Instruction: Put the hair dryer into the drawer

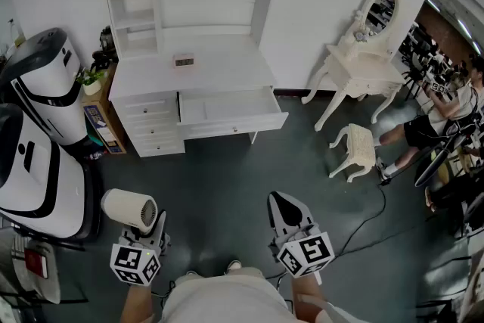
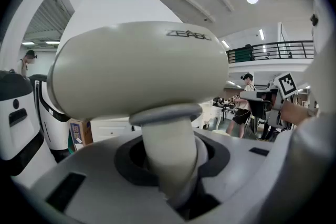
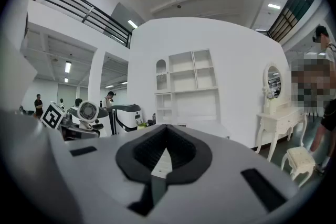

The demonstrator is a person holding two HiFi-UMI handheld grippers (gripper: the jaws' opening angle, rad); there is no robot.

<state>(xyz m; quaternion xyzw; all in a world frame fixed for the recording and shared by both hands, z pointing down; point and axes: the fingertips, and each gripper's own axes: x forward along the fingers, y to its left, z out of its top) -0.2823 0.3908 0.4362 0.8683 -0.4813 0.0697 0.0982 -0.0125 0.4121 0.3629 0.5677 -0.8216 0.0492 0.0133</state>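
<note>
The left gripper [image 1: 148, 229] is clamping the handle of the cream-white, round-barrelled plastic hair dryer [image 1: 128, 208], its jaws standing partly apart around that handle, well short of the pulled-out white wooden drawer [image 1: 234, 124]. The right gripper [image 1: 285, 206] is hovering with its jaws pressed together, holding nothing, also well apart from the drawer.

Cream hair dryer [image 1: 130, 209]; white drawer [image 1: 234, 122] open

The left gripper [image 1: 153, 226] hides part of the hair dryer [image 1: 128, 209] handle.
</note>
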